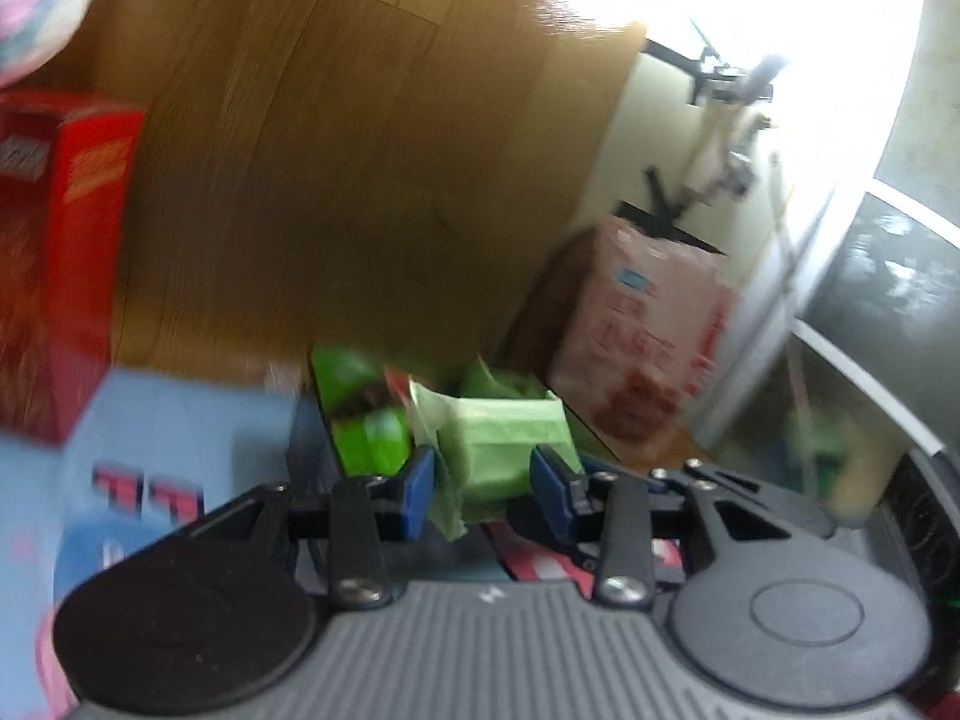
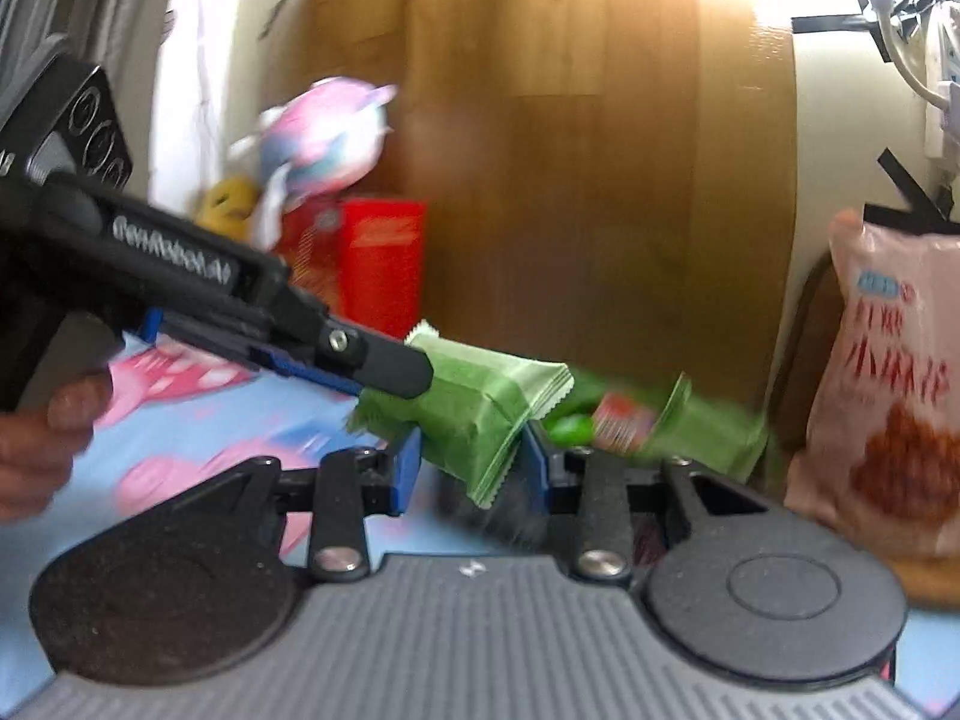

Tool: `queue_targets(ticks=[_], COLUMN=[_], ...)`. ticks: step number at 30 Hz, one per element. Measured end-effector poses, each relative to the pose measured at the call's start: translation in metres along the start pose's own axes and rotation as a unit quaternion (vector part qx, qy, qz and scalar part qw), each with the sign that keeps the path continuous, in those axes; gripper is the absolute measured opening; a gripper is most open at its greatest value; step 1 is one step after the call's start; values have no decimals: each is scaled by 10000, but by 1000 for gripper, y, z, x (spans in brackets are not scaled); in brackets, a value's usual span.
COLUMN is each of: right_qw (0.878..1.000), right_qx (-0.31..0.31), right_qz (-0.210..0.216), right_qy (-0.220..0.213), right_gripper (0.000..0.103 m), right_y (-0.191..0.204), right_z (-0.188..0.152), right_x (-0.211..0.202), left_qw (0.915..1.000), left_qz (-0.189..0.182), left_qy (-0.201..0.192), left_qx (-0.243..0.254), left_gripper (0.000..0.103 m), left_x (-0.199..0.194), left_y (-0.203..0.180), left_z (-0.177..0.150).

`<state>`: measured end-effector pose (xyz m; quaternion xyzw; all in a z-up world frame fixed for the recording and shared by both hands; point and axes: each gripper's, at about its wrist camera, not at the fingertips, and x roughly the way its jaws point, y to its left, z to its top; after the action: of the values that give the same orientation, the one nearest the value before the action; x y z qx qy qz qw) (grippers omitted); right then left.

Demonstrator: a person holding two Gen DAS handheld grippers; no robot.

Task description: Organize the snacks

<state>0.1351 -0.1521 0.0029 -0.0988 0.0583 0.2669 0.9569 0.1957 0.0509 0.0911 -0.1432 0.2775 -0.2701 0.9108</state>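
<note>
Left tongs (image 1: 482, 483) | clamp green wrapper (image 1: 507, 450) | right tongs (image 2: 470, 471) | spread around same wrapper, contact unclear.

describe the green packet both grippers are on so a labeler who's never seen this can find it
Start at the blue-and-pink patterned cloth in front of the wooden panel. Above its far edge, the left gripper and right gripper meet on one pale green packet with crimped ends. Unlike the brighter green wrappers lying behind it, it is lifted and matte.
</note>
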Motion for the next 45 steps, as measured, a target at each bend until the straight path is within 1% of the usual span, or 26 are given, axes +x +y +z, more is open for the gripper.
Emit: queue_targets(ticks=[3,4,5,7,9,11,13,15,18,21,22,25,28,31,33,36,38,39,41,45], right_qw=[9998,9996,9993,9986,9981,9979,9973,9965,9950,9925,9911,9872,9809,9790,9786,9747,9718,9711,9695,9655], right_qx=[67,81,104,275,472,602,728,838,994,1214,1314,1525,1834,1908,1899,2086,2212,2259,2319,2464], right_qz=[-104,-125,-141,-85,2,-1,17,16,12,-9,-26,-110,-248,-435,-608,-685,-731,-736,-791,-833], right_qy=[158,241,337,436,404,255,127,58,29,171,233,444,606,565,511,414,366,229,15,-131], right_gripper=[39,41,41,42,42,48,49,49,51,56,59,59,59,59,59,61,61,61,69,70], right_y=[-21,-26,-29,-37,-41,-42,-43,-42,-37,-31,-29,-20,-14,-7,-3,-3,-4,-4,-5,-9], right_z=[8,8,8,5,2,-1,-3,-7,-17,-32,-39,-58,-72,-80,-83,-92,-97,-98,-100,-102], right_x=[39,50,60,75,76,66,51,34,3,-19,-24,-42,-56,-74,-84,-97,-103,-108,-115,-120], left_qw=[9997,9992,9987,9970,9957,9955,9950,9947,9942,9934,9930,9906,9855,9812,9780,9748,9733,9722,9684,9608], left_qz=[252,379,512,772,917,932,963,968,999,1111,1157,1363,1688,1899,2033,2151,2208,2241,2353,2547], left_qy=[9,55,62,35,-78,-190,-264,-324,-378,-270,-193,20,116,148,141,54,68,38,-72,-207], left_qx=[-61,-57,-41,16,46,9,-54,-126,-143,-117,-104,-59,97,293,447,582,625,683,826,1071], left_gripper=[36,36,36,38,38,38,38,41,43,43,43,43,44,44,43,43,43,43,43,43], left_x=[36,48,55,65,64,56,44,28,5,-10,-14,-20,-21,-22,-24,-29,-31,-33,-35,-38], left_y=[16,21,24,26,25,24,22,16,4,-7,-12,-22,-33,-46,-52,-59,-62,-64,-69,-78], left_z=[13,16,16,16,15,12,8,0,-18,-46,-58,-90,-117,-136,-143,-150,-154,-156,-158,-163])
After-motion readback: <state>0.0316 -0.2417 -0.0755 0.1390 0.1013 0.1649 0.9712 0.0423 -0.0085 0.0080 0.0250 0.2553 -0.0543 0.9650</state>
